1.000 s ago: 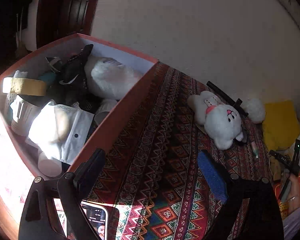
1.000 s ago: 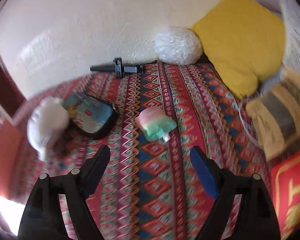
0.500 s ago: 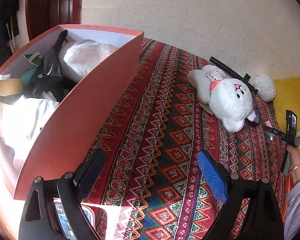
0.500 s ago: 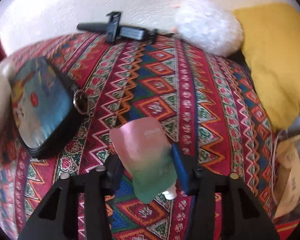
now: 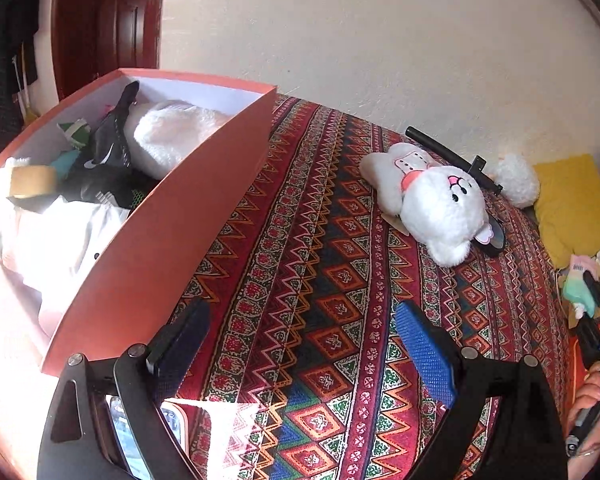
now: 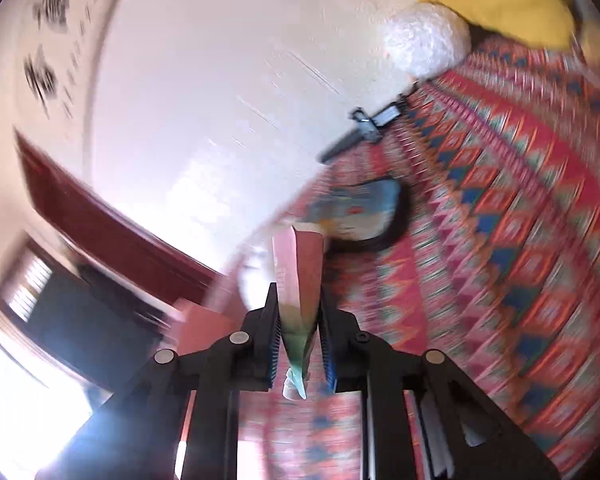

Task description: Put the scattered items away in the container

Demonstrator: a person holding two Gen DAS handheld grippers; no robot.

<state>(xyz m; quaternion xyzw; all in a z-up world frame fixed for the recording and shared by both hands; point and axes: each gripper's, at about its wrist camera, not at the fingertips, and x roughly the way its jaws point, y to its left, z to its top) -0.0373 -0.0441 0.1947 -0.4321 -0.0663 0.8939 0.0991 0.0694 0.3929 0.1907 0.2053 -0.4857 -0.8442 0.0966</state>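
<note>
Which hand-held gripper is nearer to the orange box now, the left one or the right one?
Left. The left hand-held gripper hovers open just beside the near corner of the orange box. The right hand-held gripper, shut on the pink-green pouch, is far across the patterned cloth.

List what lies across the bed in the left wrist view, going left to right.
Orange box → white plush bear → fluffy white ball → yellow cushion → pink-green pouch held in the right tongs.
</note>
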